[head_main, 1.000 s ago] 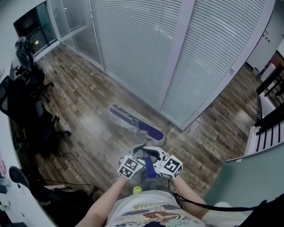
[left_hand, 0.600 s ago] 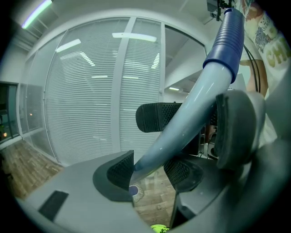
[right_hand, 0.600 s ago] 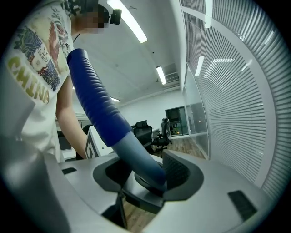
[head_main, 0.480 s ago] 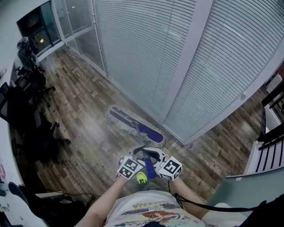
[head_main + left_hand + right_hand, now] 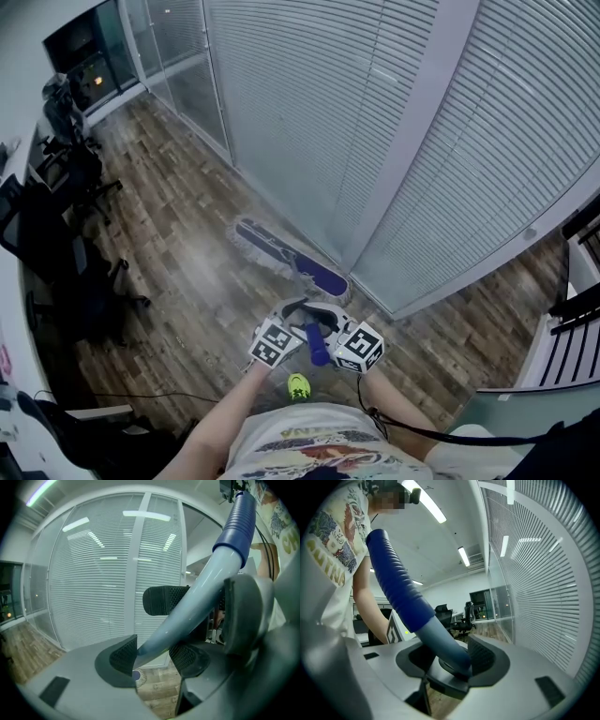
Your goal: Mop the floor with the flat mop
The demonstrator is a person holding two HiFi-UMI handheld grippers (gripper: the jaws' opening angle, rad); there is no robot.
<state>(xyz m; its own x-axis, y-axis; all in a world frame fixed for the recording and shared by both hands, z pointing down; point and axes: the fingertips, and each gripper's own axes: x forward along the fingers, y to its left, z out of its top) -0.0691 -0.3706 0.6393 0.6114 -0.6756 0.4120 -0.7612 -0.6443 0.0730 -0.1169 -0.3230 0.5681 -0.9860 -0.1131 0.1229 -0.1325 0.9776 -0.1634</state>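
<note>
one flat mop (image 5: 286, 255), handle clamped by two: left gripper (image 5: 155, 654), right gripper (image 5: 451, 659).

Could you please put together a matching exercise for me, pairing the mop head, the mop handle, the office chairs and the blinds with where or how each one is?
Things:
1. mop head
2. mop handle
3. office chairs
4. blinds

Places or states:
A. clamped by the left hand-held gripper and the right hand-held gripper
B. pale, slats closed
C. flat on the wood floor, beside the blinds
D. dark, along the left edge of the head view

Pairs: 1-C, 2-A, 3-D, 4-B
</note>
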